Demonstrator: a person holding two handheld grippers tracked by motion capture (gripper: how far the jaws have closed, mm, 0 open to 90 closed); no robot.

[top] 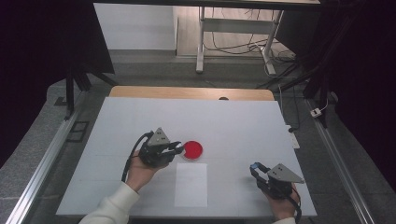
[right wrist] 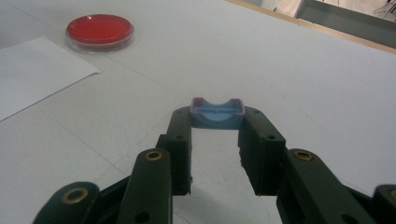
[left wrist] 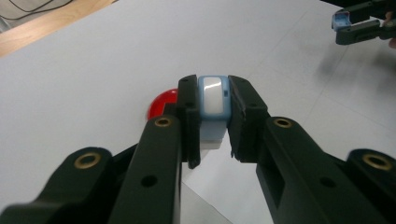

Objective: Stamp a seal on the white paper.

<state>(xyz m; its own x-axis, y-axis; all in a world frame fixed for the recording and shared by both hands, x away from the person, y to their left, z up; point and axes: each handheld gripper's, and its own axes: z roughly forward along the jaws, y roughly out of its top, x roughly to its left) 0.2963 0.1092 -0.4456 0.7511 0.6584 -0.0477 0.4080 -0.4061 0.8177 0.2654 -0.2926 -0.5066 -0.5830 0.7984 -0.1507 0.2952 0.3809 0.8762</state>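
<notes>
In the high view the left gripper [top: 177, 148] is sitting near the middle of the white table [top: 233, 121], with the person's left hand [top: 140, 170] wrapped around its body and a pale sleeve [top: 109, 207] trailing to the bottom edge. Its jaws are pointing toward the red dish [top: 193, 149], which is lying just beside their tips — whether they are touching it cannot be told from above. In the left gripper view the jaws are clamping a small light-blue block with a white face [left wrist: 213, 100], pressing on it from both sides; the red dish [left wrist: 163, 105] is peeking out behind the left jaw, low on the table surface and partly hidden.

The right gripper [top: 255, 169] is resting near the table's near right corner, well apart from the dish and from the left gripper, with the right hand [top: 282, 205] gripping it from below. In the right gripper view its jaws are closing on a small blue cap-like piece with a curved top edge [right wrist: 217, 112], pinched at the very tips — the piece is spanning the gap between them. From this camera the red dish [right wrist: 100, 30] is lying far off at the upper left, with the sheet of white paper [right wrist: 37, 72] spreading just in front of it. In the high view that paper [top: 191, 184] is lying between the two grippers, just below the dish.
</notes>
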